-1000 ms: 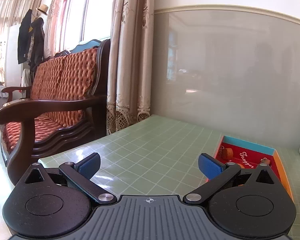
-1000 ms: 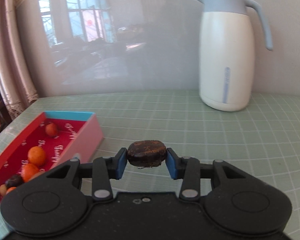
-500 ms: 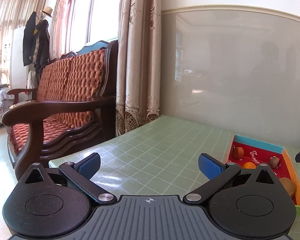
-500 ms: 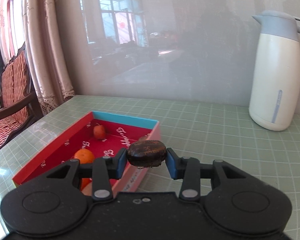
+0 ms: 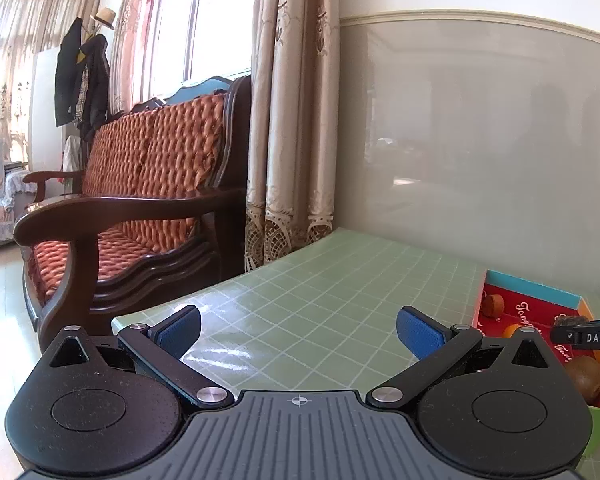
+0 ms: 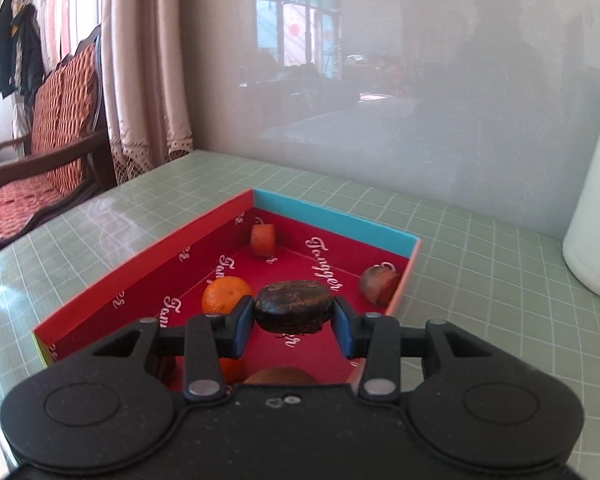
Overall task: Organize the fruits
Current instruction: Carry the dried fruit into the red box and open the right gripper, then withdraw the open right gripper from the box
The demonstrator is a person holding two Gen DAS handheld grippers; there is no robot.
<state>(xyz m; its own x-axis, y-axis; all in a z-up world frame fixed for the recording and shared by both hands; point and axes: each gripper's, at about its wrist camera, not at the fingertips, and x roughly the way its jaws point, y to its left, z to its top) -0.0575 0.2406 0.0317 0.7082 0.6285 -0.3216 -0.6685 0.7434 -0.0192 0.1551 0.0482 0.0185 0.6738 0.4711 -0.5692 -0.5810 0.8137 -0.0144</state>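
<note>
While the right tongs (image 6: 294, 320) grip a dark, wrinkled fruit (image 6: 294, 307) above the red box (image 6: 140, 276) on the desk (image 6: 480, 264), the placing step looks underway. Next comes lowering it to bare floor between the orange (image 6: 226, 294) and the brown fruit (image 6: 378, 283), then letting go. Left tongs (image 5: 298, 330) stand apart, empty.

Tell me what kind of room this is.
Most likely a home living room: a wooden sofa with orange cushions, long lace-trimmed curtains by a window, and coats hung on a stand.
</note>
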